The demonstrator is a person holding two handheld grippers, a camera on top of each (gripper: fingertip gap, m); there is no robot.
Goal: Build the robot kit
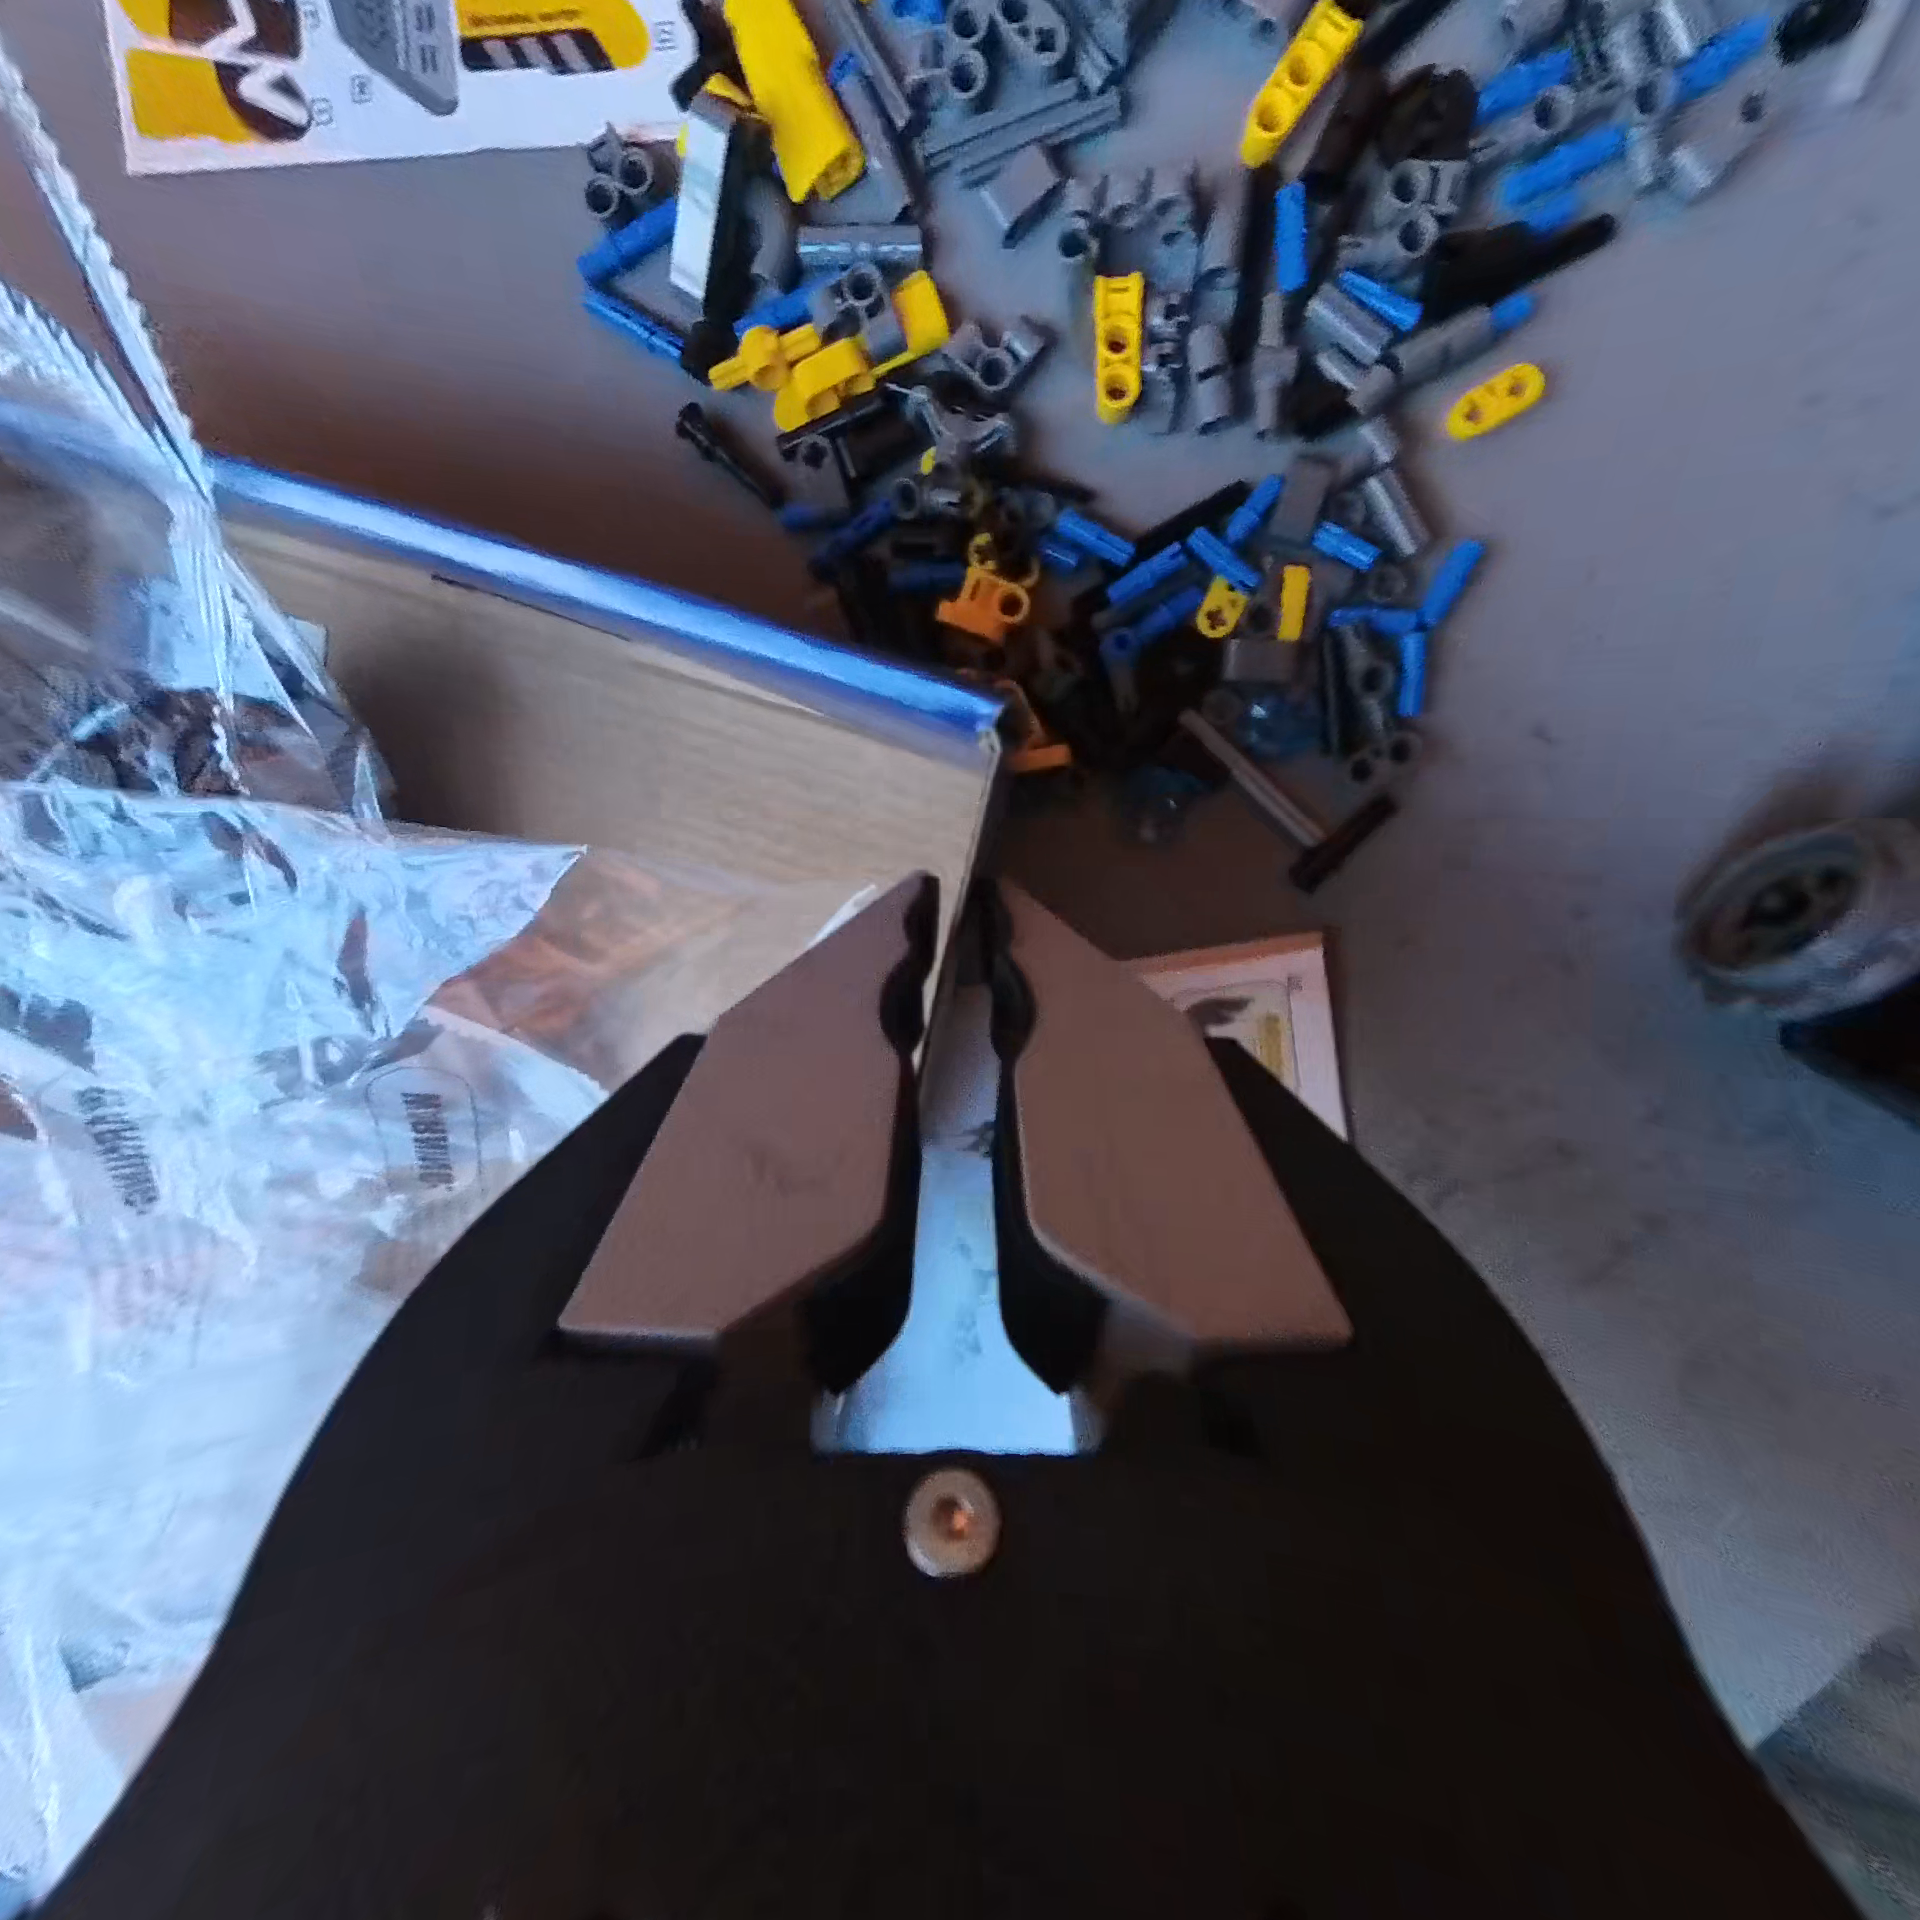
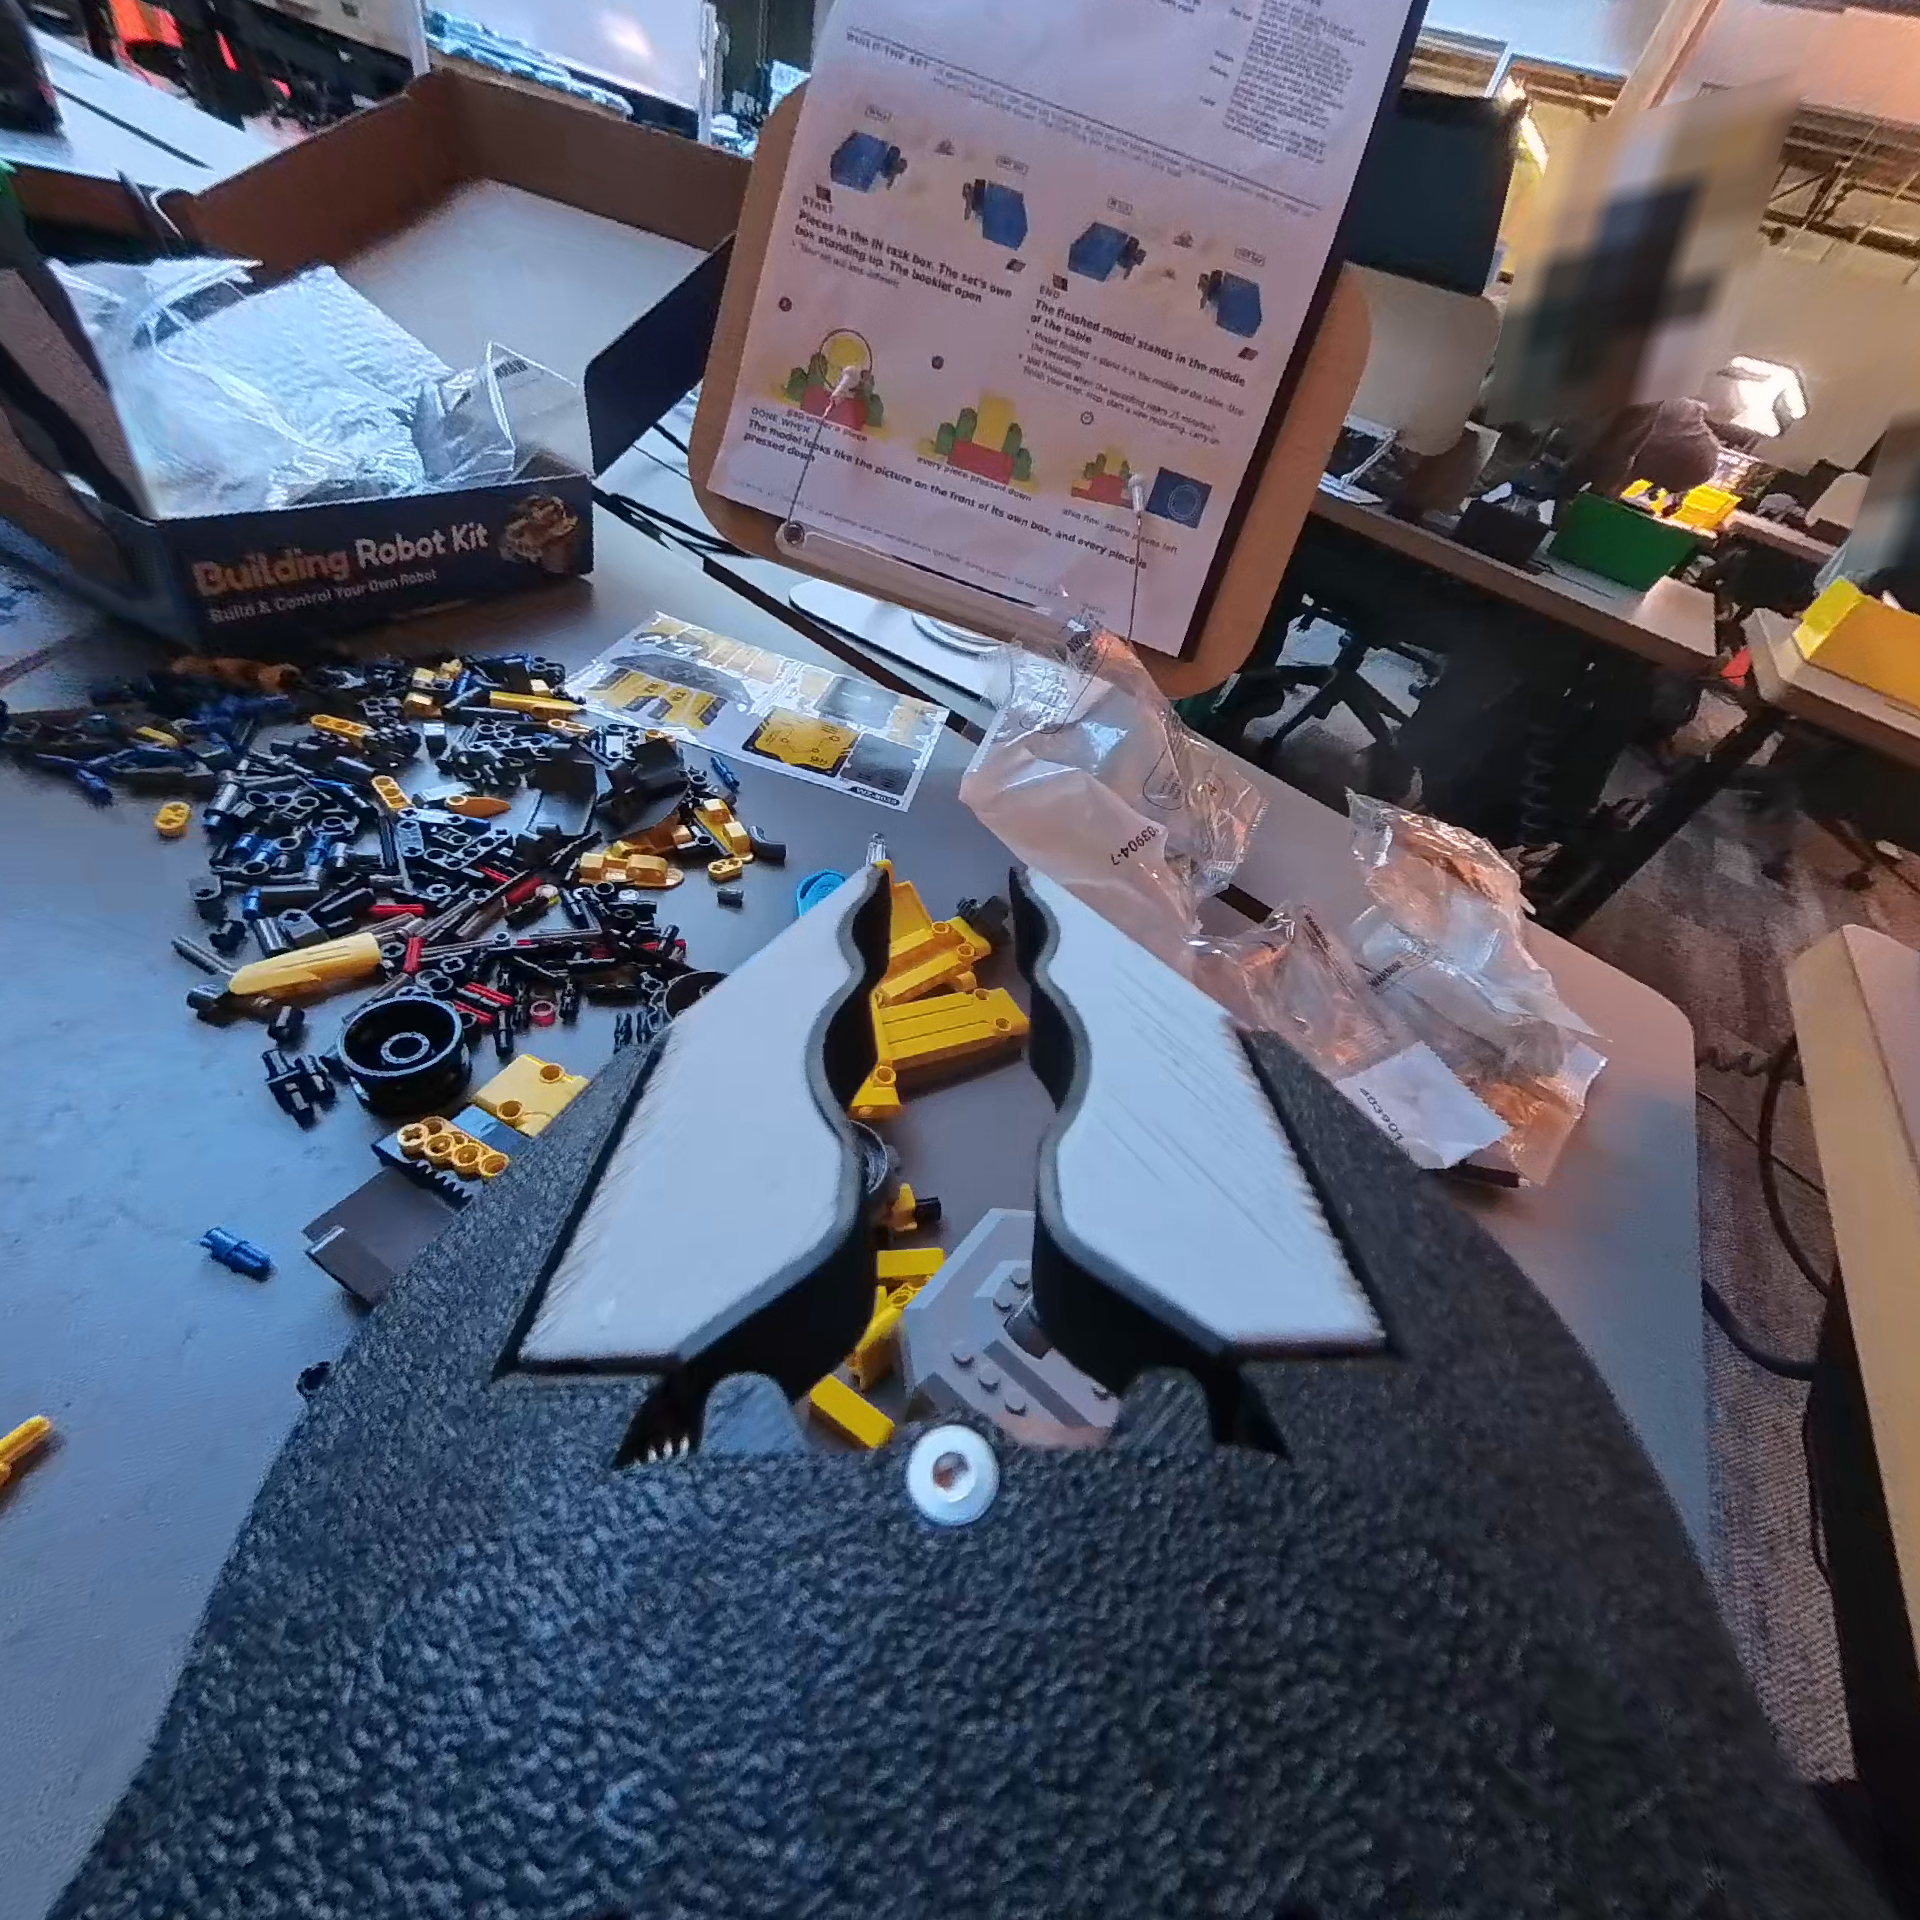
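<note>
My left gripper is shut on the thin side wall of the open kit box, near its corner. Clear plastic bags of parts lie inside the box, left of the fingers. A pile of blue, grey, black and yellow building pieces lies on the table beyond the box. My right gripper is open and empty, just above a cluster of yellow pieces. A grey studded piece lies under its base. The kit box also shows far left in the right wrist view.
A sticker sheet lies beyond the loose pieces. A printed sheet on a stand is at the back. Empty clear bags lie at the right by the table edge. A black wheel and a brown cardboard tray are left. A booklet lies by the box. My right gripper is the nearer one to the grey studded piece: about 11 cm, against 45 cm.
</note>
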